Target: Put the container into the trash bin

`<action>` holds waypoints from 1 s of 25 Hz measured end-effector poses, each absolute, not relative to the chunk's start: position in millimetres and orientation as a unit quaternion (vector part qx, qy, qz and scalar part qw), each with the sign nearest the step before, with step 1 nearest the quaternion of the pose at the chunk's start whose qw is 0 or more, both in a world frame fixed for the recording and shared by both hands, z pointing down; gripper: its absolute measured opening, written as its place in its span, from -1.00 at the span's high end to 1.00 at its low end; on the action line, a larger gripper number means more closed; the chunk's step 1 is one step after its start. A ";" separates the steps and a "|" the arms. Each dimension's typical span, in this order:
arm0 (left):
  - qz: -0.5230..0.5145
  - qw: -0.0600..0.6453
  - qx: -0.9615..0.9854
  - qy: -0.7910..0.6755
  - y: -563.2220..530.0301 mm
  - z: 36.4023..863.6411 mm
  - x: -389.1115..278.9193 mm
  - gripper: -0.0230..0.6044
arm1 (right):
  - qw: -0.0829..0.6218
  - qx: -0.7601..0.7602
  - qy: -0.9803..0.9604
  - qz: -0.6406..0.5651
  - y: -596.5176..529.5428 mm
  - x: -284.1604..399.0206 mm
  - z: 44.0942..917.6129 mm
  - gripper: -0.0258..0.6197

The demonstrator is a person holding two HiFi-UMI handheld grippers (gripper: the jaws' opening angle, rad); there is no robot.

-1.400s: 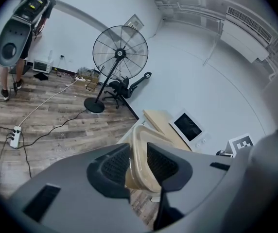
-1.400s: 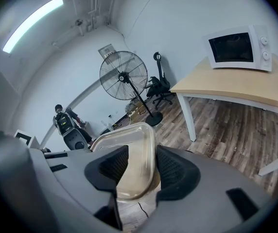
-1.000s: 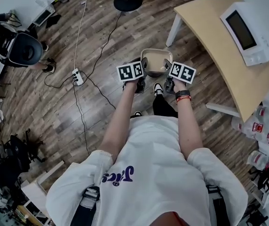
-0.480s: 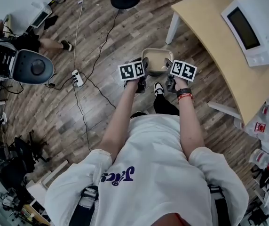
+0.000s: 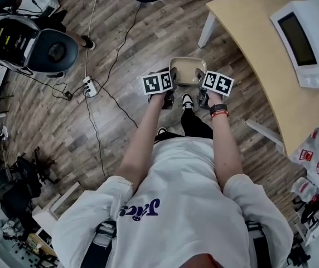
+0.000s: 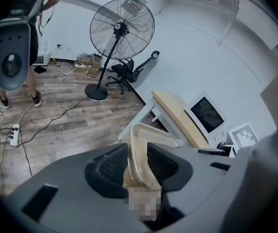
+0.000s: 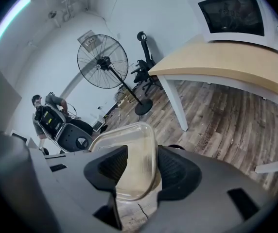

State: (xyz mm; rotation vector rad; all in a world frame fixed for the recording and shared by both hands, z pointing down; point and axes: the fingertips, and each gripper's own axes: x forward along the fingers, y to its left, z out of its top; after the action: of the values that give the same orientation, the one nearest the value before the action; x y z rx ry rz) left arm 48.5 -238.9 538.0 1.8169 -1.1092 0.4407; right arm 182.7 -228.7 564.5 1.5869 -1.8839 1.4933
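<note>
The container [image 5: 186, 70], a shallow translucent tub with rounded corners and a beige tint, is held in the air over the wooden floor [image 5: 120, 49], in front of the person and between both tools. It is open side up and roughly level.

Left tongs [image 6: 138, 159]: closed on the container's left wall. The ribbed black pads [image 6: 111, 166] press the wall from both sides, and the rim stands above them.

Right tongs [image 7: 138, 165]: closed on the container's right wall in the same manner, one pad inside the tub and one outside.

In the head view the two marker cubes sit just left and right of the container, with the person's forearms running back toward the body.

The counter [image 5: 260, 43], a light wooden top on white legs, stands to the right of the container and apart from it. A white device with a dark screen [image 5: 304, 41] rests on the counter's far right part.

On the floor to the left lie a white power strip [image 5: 90, 86] and trailing cables. A large standing fan [image 6: 122, 28] is farther off, near the white wall.
</note>
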 end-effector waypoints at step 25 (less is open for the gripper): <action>0.218 0.523 0.690 -0.451 -282.3 717.3 57.7 0.53 | 0.181 0.523 -0.612 0.565 -267.1 190.1 739.3 0.32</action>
State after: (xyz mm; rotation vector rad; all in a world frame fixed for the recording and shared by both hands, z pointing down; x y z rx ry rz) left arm 57.7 -282.3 717.3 1.6514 -1.0807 0.5218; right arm 190.1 -267.1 739.3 1.4782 -1.7283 1.5962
